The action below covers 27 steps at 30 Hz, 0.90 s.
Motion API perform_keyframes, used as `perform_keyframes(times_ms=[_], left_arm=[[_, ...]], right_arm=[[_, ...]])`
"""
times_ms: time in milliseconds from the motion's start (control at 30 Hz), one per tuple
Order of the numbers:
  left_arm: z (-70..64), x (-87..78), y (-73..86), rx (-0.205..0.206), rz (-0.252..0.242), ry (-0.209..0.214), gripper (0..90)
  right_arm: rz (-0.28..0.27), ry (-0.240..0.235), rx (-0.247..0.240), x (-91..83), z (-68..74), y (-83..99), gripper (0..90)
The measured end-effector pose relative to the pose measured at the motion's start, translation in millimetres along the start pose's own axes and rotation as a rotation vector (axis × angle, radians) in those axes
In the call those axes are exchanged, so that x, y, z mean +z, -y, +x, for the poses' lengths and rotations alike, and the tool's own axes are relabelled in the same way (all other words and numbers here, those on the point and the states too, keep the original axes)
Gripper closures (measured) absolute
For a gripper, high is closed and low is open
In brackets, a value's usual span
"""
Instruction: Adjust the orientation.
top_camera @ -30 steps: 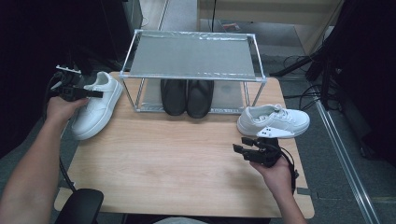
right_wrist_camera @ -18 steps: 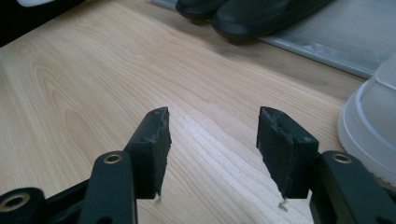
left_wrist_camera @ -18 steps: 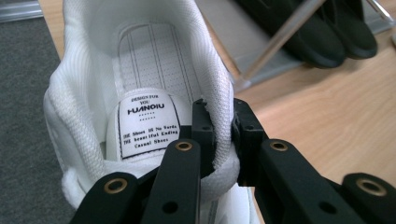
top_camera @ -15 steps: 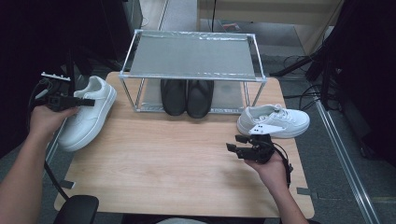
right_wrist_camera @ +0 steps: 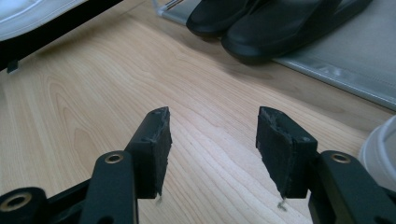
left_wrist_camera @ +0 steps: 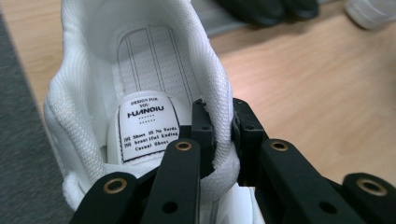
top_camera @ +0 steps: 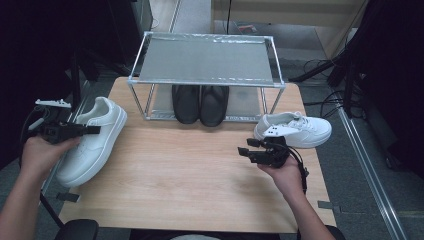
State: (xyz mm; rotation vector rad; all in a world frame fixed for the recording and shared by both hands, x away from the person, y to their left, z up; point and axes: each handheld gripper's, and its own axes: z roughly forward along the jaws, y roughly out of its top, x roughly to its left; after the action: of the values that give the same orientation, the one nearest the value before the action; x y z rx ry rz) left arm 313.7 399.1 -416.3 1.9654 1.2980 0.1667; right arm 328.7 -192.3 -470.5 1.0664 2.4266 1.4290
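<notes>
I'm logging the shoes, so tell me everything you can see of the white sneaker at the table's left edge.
The white sneaker is a low-top with smooth, leather-like sides, a thick white sole and a padded mesh collar. A printed label sits on its insole. It lies at the wooden table's left edge, toe toward the person. The left gripper is shut on its heel collar, one jaw inside, one outside.

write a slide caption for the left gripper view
Left gripper shut on the padded heel collar of a white sneaker above a wooden table.

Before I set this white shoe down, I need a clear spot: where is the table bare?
The wood between the left white sneaker and the right tool is bare, forward to the rack. The rack's top shelf is bare. Crowded: under it, the black shoes, and the right white sneaker.
</notes>
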Motion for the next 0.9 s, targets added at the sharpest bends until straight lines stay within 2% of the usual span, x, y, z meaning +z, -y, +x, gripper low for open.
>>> perform_keyframes(times_ms=[200, 333, 433, 900], left_arm=[[-27.6, 2.4, 10.6, 0.039, 0.002, 0.049, 82.5], [-40.4, 10.8, 10.6, 0.042, -0.001, 0.081, 82.4], [-49.6, 22.4, 6.9, 0.045, 0.001, 0.112, 82.5], [-102.4, 88.2, -24.1, 0.171, 0.097, 0.218, 82.4]], right_arm=[[0.013, -0.007, -0.01, 5.9, 2.0, -3.3, 46.5], [0.019, -0.007, -0.024, 8.0, 2.8, -5.4, 46.5], [0.018, -0.003, -0.031, 5.8, 3.7, -5.5, 46.5], [0.014, 0.004, -0.017, 2.7, 4.5, -1.5, 46.3]])
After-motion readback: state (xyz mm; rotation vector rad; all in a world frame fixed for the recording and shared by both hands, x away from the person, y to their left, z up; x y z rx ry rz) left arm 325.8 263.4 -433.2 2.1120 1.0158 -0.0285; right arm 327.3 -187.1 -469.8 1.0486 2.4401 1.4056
